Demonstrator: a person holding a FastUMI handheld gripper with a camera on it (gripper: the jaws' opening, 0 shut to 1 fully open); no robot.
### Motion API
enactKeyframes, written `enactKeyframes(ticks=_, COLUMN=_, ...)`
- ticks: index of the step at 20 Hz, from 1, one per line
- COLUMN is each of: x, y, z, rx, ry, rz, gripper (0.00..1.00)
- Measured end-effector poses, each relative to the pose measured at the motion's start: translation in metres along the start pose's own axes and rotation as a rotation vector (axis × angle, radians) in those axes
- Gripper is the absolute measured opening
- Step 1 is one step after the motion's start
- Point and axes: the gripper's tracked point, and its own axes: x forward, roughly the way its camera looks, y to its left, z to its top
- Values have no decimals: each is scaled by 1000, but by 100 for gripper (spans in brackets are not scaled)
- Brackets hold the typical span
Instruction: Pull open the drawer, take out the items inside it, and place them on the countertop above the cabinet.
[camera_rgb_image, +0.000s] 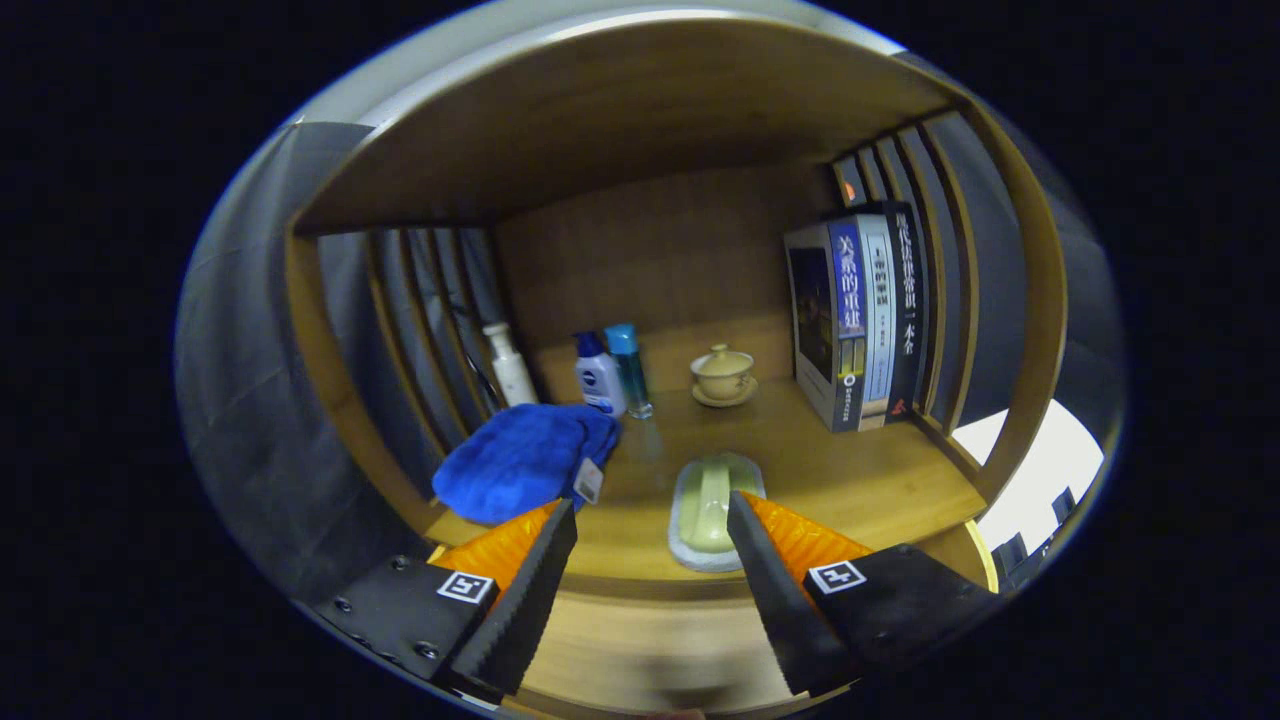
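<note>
My gripper (650, 515) has its fingers spread wide, holding nothing. Between the tips, nearer the right finger, a pale green butter dish (708, 507) with a domed lid lies on the wooden countertop (860, 470), its grey-white base showing round the edge. A crumpled blue towel (522, 460) with a tag sits just left. Farther back stand bottles (600, 372), a lidded tea cup (723, 374) and books (858, 320) at right.
</note>
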Motion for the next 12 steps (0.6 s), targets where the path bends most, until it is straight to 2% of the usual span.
enactKeyframes(ticks=4, x=-58, y=24, z=-11, rx=-30, ry=-109, rz=12, gripper=98)
enactKeyframes(ticks=7, x=-90, y=34, z=-40, rx=-3, ry=-176, rz=8, gripper=98)
enactKeyframes(ticks=12, x=-118, y=15, z=-81, rx=-44, ry=-230, rz=-101, gripper=98)
